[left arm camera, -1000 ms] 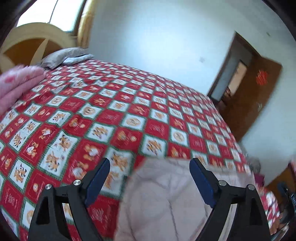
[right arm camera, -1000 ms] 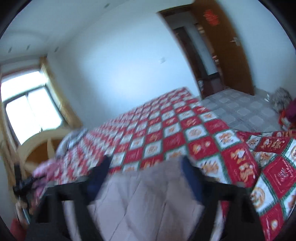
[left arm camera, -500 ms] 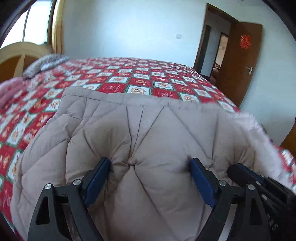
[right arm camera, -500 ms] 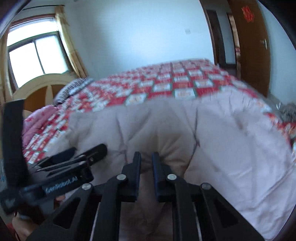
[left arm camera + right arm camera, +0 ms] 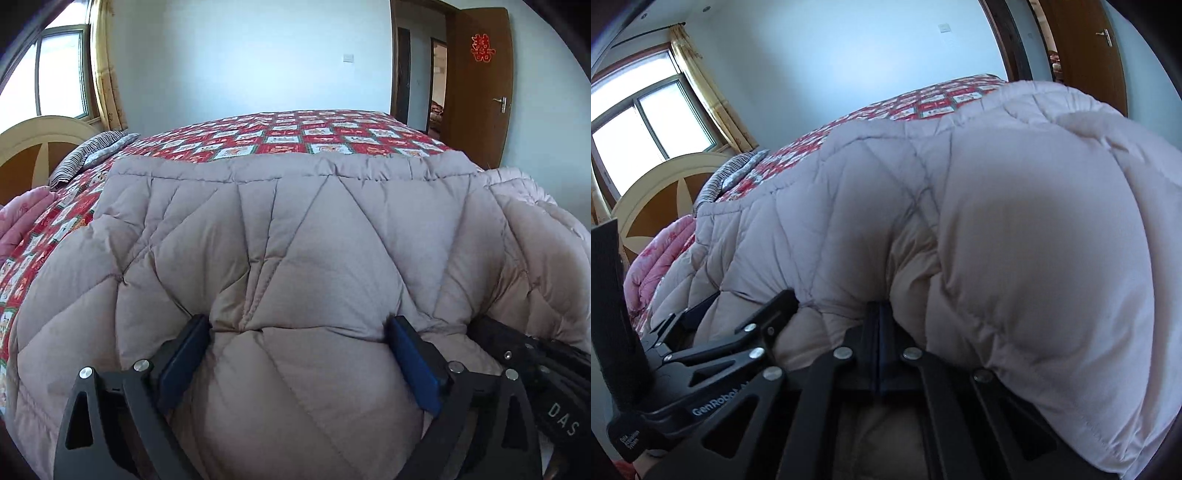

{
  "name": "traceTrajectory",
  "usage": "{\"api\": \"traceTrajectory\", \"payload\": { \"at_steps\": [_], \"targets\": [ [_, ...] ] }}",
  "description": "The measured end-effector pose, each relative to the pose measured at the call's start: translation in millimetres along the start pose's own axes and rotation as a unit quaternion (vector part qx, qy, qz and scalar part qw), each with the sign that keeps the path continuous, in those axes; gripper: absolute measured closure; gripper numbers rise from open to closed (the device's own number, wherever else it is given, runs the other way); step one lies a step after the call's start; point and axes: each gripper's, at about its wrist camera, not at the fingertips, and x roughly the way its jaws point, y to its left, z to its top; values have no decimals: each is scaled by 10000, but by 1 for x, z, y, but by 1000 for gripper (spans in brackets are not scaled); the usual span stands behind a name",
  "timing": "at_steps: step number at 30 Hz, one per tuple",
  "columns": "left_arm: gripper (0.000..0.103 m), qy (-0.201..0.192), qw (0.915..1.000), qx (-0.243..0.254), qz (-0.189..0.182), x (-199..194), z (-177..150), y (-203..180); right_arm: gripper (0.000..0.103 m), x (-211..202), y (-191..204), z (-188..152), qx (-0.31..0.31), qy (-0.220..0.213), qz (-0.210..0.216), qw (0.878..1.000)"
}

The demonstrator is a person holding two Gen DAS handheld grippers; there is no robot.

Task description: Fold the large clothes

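Beige quilted down coat (image 5: 295,240) lies bunched on the bed, over the red patchwork bedspread (image 5: 314,136). Left claw (image 5: 295,354): jaws wide and opening, a puffy fold of coat bulging between the blue pads (image 5: 413,365); pads rest against the fabric, no firm squeeze visible. Right claw (image 5: 878,325): jaws fully together, tips buried in a crease of the coat, fabric apparently pinched. In the right wrist view, left claw sits just beside it, low left. Striped pillow (image 5: 88,155) and pink blanket (image 5: 18,221) near the headboard (image 5: 40,136).
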Motion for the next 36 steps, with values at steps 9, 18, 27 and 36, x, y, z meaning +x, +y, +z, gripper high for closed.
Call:
{"api": "traceTrajectory", "payload": {
  "at_steps": [9, 18, 27, 36],
  "targets": [
    [5, 16, 10000, 56, 70, 1, -2, -4, 103, -64, -28, 39, -289, -467, -933, 9941],
    [4, -21, 9999, 104, 97, -1, -3, -8, 103, -34, -85, 19, -14, -290, -1195, 9924],
    [4, 87, 9997, 219, 89, -12, -3, -8, 103, -23, -66, 24, -358, -131, -1656, 9855],
    [4, -293, 9947, -964, -220, -101, -21, 102, 102, -104, 23, 13, -699, -929, -810, 9899]
  ]
}}
